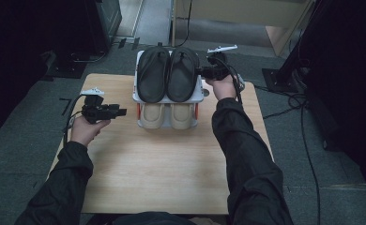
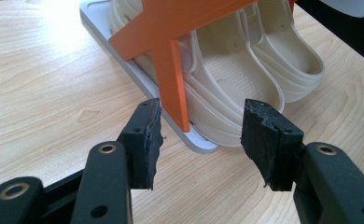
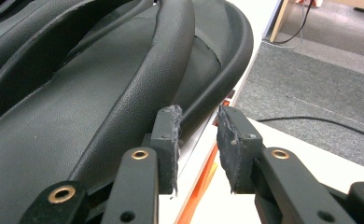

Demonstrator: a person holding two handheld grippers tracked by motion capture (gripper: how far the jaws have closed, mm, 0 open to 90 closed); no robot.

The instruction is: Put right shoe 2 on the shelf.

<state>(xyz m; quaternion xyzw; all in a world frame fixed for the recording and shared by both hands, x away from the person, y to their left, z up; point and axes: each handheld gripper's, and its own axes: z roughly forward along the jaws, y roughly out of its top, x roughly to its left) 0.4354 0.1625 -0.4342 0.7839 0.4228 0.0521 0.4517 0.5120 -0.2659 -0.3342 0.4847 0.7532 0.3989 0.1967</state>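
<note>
Far worktop edge: black leather sandals [image 1: 168, 72] atop white two-tier rack [image 1: 197, 97] | my right fingers [image 3: 196, 140] narrow, gripping nothing, beside outer sandal's rim | my left fingers [image 2: 201, 140] wide, empty, facing beige clogs [image 2: 245, 84].

Lab or studio – dark drapes [image 1: 26, 51], floor cables [image 1: 308, 140], carpet [image 1: 12, 154].

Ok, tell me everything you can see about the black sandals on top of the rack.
The black sandals are a pair of slip-ons with a wide strap across each, in what looks like grained leather or a leather-like material. They lie side by side, touching, on the white top shelf of a small rack, above a beige pair. The right gripper sits at the outer rim of the right-hand sandal; its jaws stand slightly apart, the rim beside them rather than clearly clamped.
</note>
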